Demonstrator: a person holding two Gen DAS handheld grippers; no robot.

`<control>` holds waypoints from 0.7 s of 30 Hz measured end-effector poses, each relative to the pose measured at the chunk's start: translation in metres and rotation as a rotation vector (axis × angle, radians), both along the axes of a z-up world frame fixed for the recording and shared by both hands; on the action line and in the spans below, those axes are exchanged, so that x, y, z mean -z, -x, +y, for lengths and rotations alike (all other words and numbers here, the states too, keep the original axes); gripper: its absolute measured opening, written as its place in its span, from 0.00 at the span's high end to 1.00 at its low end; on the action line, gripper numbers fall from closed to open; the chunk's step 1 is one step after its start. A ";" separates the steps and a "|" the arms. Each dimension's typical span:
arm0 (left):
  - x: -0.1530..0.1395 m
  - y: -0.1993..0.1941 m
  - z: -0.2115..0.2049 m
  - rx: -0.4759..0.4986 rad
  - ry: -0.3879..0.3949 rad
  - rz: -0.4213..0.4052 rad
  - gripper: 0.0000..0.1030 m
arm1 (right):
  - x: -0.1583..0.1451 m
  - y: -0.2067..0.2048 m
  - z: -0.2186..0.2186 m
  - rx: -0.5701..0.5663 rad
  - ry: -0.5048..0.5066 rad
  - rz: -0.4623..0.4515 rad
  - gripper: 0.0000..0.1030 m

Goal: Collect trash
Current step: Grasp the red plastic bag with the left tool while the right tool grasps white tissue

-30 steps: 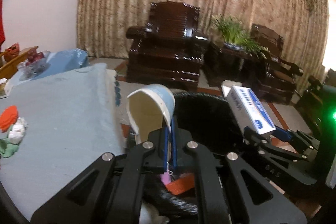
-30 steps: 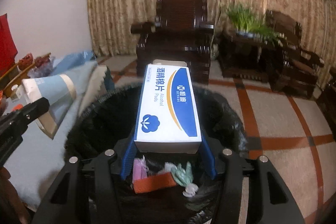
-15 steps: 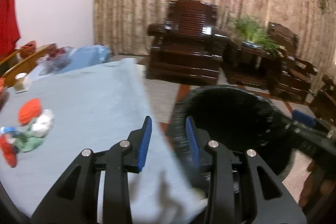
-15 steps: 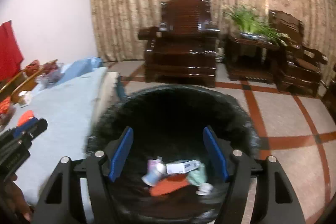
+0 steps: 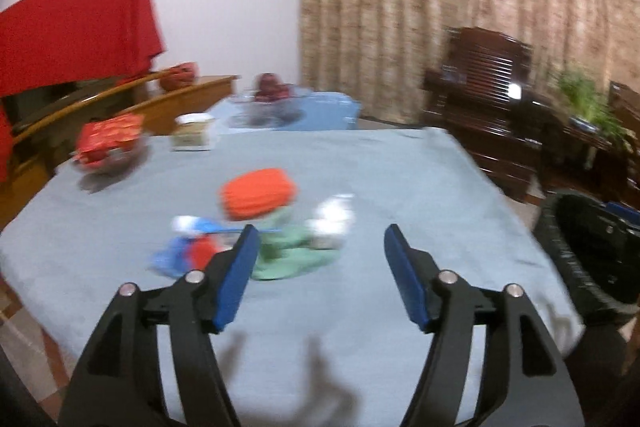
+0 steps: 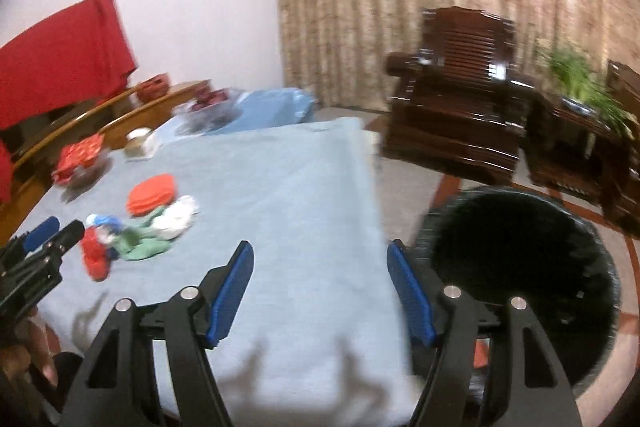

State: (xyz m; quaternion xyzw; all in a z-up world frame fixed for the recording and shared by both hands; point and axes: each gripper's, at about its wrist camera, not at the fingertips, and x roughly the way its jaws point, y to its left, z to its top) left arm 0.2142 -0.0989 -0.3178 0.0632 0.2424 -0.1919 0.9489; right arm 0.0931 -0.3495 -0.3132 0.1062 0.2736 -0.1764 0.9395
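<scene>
Over the blue-cloth table (image 5: 360,163), both grippers hang empty: left gripper (image 5: 318,247) jaws have just been opening w/ nothing between them, right gripper (image 6: 320,263) jaws spread wide too. Remaining trash pile (image 5: 276,227), orange, green, white & red bits, sits mid-table, just ahead of left. Bin (image 6: 520,267) beside table edge. Risk: pieces overlap, so a hasty pinch could snag cloth or drag neighbours off; views are blurry.

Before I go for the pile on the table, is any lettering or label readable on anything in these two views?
None is readable.
Small pale cup at the table's far side: dark marks on its side, blurred.
Red patterned packet in the glass bowl: pattern only, too blurred.
</scene>
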 end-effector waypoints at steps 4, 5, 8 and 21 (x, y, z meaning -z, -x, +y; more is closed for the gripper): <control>0.007 -0.022 0.043 -0.063 -0.010 0.006 0.25 | 0.000 -0.021 0.040 -0.066 0.015 0.012 0.34; 0.011 -0.027 0.051 -0.066 -0.013 0.013 0.25 | -0.002 -0.028 0.049 -0.083 0.021 0.015 0.34; 0.020 -0.042 0.064 -0.070 -0.017 0.043 0.25 | -0.001 -0.040 0.067 -0.115 0.039 0.028 0.34; 0.061 -0.083 0.064 -0.015 0.018 0.172 0.49 | 0.020 -0.091 0.099 -0.162 0.055 0.098 0.34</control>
